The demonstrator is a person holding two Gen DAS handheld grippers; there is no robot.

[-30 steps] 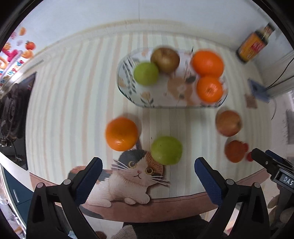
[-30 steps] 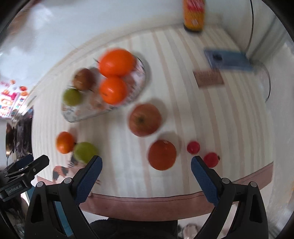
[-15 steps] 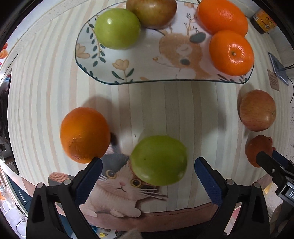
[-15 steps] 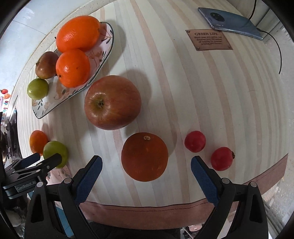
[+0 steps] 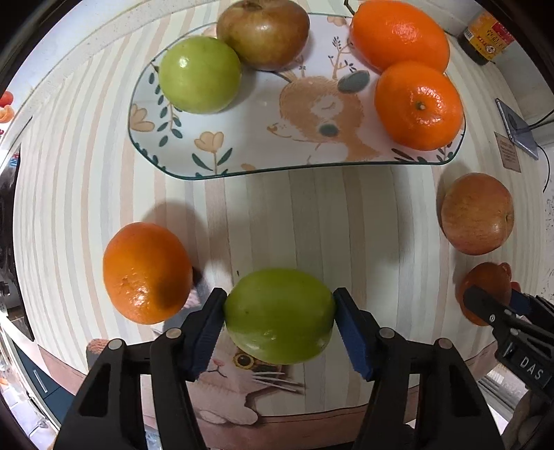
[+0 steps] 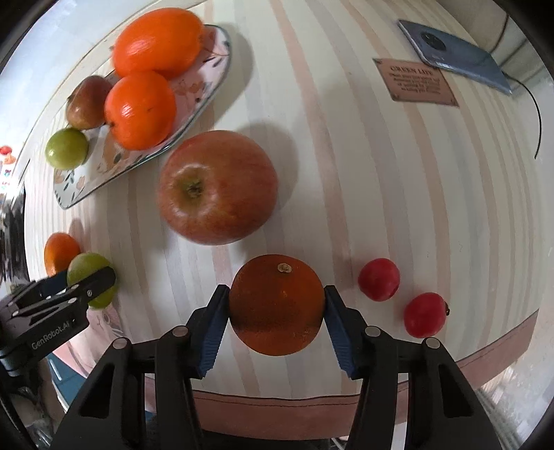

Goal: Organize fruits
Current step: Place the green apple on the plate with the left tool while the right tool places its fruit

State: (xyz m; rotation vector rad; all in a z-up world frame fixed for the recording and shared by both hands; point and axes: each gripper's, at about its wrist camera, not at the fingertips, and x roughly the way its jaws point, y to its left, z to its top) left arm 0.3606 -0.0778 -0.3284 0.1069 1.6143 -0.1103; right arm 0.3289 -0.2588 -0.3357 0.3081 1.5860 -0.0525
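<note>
My left gripper [image 5: 279, 301] points down at the striped tablecloth, its jaws closing, and both blue pads touch the sides of a green fruit [image 5: 279, 325] that rests on the cloth. My right gripper [image 6: 276, 297] is closing the same way, its pads against a dark orange [image 6: 277, 311]. Behind them stands a plate with an animal print [image 5: 249, 152]. On it lie a green fruit [image 5: 200, 74], a brown fruit [image 5: 263, 33] and two oranges [image 5: 419, 105]. A loose orange [image 5: 147, 271] lies just left of the held green fruit.
A big red apple [image 6: 217, 187] lies between the plate and the dark orange. Two small red fruits [image 6: 378, 278] sit to that orange's right near the table edge. A phone [image 6: 453, 55], a brown plaque [image 6: 415, 83] and a bottle [image 5: 486, 38] are at the far right.
Both grippers have come down towards the table. Their jaws, wide open before, have closed in: the left onto the green fruit, the right onto the dark orange.
</note>
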